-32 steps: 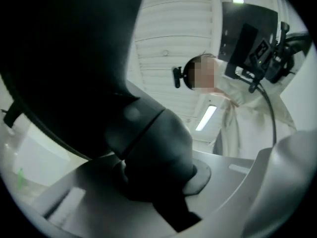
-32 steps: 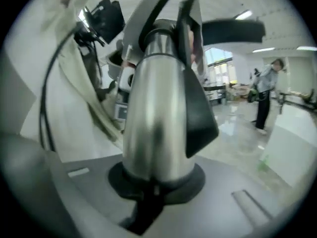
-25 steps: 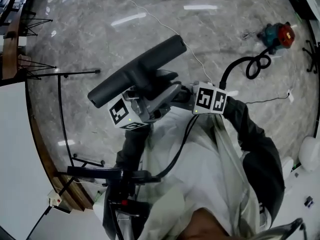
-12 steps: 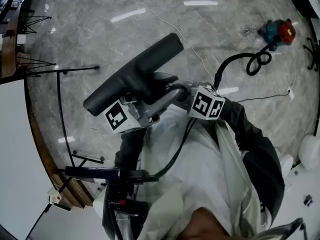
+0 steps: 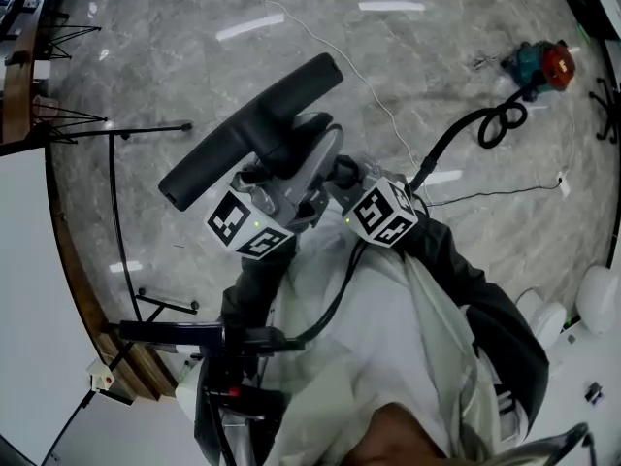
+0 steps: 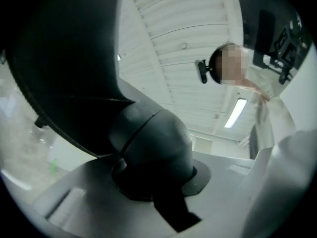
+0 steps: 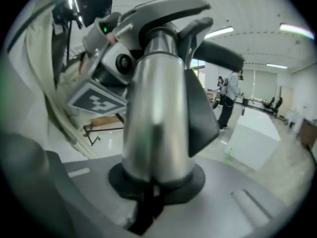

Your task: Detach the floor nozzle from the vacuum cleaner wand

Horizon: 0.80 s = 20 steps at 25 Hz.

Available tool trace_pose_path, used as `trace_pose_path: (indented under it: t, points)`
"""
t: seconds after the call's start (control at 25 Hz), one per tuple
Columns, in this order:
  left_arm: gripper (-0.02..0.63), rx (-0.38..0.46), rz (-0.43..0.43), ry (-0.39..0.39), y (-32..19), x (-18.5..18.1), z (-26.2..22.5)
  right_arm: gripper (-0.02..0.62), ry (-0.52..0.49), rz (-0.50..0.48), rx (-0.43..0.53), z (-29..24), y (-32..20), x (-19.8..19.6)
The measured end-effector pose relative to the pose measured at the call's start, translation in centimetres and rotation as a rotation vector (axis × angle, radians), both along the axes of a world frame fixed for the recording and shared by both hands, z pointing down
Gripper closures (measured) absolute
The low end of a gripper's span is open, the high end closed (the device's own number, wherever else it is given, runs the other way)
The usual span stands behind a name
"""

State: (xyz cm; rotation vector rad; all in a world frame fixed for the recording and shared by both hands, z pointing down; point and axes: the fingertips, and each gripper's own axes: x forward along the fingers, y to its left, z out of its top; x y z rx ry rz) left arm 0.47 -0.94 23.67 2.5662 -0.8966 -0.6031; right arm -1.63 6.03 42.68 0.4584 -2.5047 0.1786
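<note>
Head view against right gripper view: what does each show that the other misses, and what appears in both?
Only the head view: the red-and-teal vacuum body and a looped black hose on the floor. Only the right gripper view: the right gripper clamped on the silver wand, with people standing far behind. Both: the dark floor nozzle and the left gripper.

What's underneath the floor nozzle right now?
The floor nozzle is held up in the air, and the head view shows only grey marble floor around and below it. The nozzle itself covers the patch of floor straight beneath it.
</note>
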Motion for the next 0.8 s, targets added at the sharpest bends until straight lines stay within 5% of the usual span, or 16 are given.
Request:
trace_pose_path:
  t: [0.08,0.2,0.28,0.44,0.52,0.64,0.8]
  points:
    - [0.535,-0.06,-0.093,-0.008,-1.0,-1.1,0.9,0.554,0.048,0.073,0.054,0.5,-1.1,0.1]
    - [0.535,0.028,-0.044,0.026,0.0,-1.2,-0.1,0.554,0.069,0.022,0.09,0.3,-1.2,0.1]
    - [0.535,0.122,0.038,0.051,1.5,-0.6,-1.1,0.554,0.041,-0.115,0.047,-0.1,0.2,0.1]
    - [0.532,0.249,0.266,0.082,5.0,1.9,-2.2,0.554,-0.091,-0.475,-0.189,-1.4,5.0,1.2]
    - [0.532,0.244,0.317,0.091,5.4,2.6,-2.2,0.554,-0.129,-0.528,-0.261,-1.8,6.1,1.5]
    - [0.534,0.176,0.215,0.094,3.4,2.0,-1.7,0.554,-0.109,-0.379,-0.205,-1.1,4.5,0.9]
    - [0.535,0.006,-0.059,0.012,-0.1,-0.4,0.3,0.554,0.026,0.029,0.036,0.4,-0.5,0.3]
